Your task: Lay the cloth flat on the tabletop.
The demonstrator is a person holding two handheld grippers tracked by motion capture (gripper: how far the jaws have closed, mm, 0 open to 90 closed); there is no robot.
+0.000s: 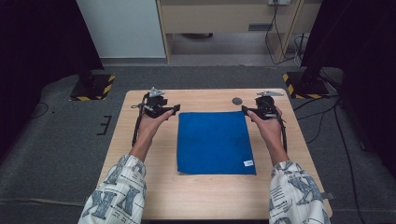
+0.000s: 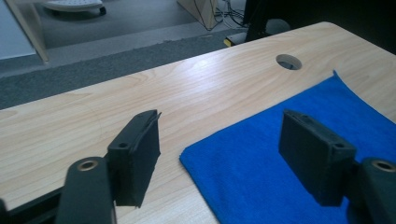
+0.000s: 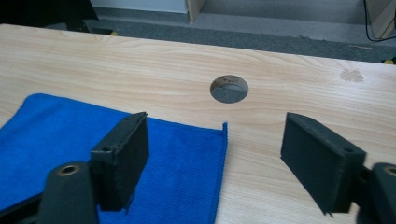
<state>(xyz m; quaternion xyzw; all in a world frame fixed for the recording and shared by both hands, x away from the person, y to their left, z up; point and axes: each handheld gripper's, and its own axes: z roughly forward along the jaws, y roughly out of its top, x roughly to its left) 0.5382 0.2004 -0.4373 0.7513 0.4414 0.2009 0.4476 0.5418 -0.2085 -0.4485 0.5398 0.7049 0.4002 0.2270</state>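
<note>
Both claws are released, empty: left claw point(image 1: 176, 109) and right claw point(image 1: 244, 110) flank the blue cloth's point(image 1: 215, 142) far corners on the worktop point(image 1: 196, 191); a round hole point(image 3: 229, 88) lies beyond the right claw.

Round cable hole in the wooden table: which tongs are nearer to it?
Right. The right tongs sit just beside the round cable hole; the left tongs are across the blue cloth's far edge.

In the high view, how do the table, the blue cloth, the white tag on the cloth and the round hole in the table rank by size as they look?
1. table
2. blue cloth
3. round hole and white tag: both tiny, too alike to rank.
</note>
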